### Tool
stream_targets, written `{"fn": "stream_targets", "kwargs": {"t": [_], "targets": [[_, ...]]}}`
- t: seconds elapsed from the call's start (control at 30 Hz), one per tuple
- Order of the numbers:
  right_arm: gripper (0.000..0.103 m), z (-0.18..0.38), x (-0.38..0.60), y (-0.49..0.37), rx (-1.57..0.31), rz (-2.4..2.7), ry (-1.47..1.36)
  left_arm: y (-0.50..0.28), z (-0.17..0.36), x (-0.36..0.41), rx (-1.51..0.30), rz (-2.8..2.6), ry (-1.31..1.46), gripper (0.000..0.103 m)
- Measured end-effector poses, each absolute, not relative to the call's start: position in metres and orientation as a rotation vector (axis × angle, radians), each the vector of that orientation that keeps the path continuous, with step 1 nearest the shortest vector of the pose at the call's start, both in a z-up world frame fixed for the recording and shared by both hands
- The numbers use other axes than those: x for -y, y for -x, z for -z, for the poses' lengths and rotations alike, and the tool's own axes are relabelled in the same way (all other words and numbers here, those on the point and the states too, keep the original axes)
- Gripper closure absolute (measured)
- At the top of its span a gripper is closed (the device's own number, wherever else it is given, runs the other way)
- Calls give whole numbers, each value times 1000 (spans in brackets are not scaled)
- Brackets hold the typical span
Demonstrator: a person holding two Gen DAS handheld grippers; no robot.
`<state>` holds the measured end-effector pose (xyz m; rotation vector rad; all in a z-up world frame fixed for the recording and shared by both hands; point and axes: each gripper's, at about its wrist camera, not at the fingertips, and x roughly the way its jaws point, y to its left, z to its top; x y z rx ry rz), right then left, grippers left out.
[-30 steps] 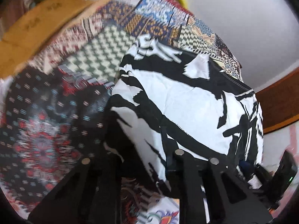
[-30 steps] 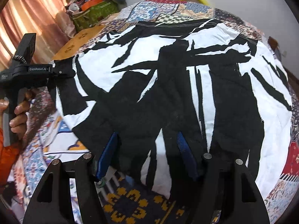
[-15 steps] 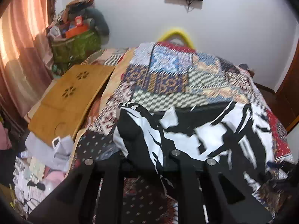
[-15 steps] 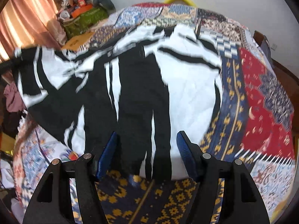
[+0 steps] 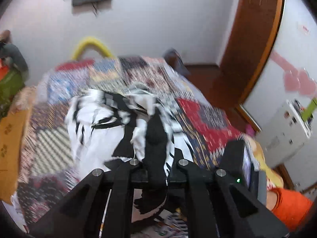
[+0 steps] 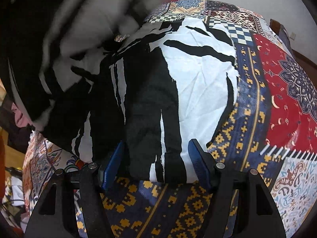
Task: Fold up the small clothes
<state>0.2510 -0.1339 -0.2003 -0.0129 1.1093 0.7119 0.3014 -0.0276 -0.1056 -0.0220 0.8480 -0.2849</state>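
Note:
A black-and-white patterned garment point(image 5: 93, 134) lies on a patchwork bedspread point(image 5: 208, 123). My left gripper point(image 5: 156, 158) has a bunched fold of it between its fingers and its jaws are closing on that fold, holding it above the bed. In the right wrist view this raised part is a blurred flap point(image 6: 69, 39) at the upper left, over the flat part of the garment point(image 6: 198, 79). My right gripper point(image 6: 156, 158) stands open low over the near hem, blue pads point(image 6: 196, 158) wide apart with the cloth lying between them. The right gripper's body point(image 5: 235, 158) shows beside an orange sleeve point(image 5: 289, 204).
The bedspread point(image 6: 277, 79) stretches bare to the right of the garment. Beyond the bed are a yellow hoop point(image 5: 89, 43), a white wall and a brown wooden door point(image 5: 247, 49). A white appliance point(image 5: 287, 129) stands at the right, a wooden board point(image 5: 8, 138) at the left.
My left gripper has risen and swung right with the garment's left side, which now hangs over the rest. The right gripper has hardly moved and stays open.

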Motion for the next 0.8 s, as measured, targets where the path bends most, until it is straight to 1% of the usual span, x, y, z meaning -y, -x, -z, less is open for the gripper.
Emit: {"fn": "stream_targets", "kwargs": {"t": [0.17,0.23,0.3,0.47,0.57,0.67,0.8], "targets": [[40,193,146,-244,-1097,-697,-8,-307,153,31,-985,313,86,95],[40,191,150,-237,-1088,-696,14,-309,155,33,-989,306,102,95],[40,192,153,-237,-1089,-692,31,-312,147,32,-966,303,120,95],[39,208,154,-240,-1119,-670,48,-312,100,44,-842,315,116,96],[38,209,152,-238,-1116,-663,57,-312,89,58,-828,372,126,96],[38,209,154,-241,-1119,-664,40,-317,106,75,-886,383,113,96],[39,205,167,-243,-1128,-657,-7,-320,144,88,-1047,395,104,93]]}}
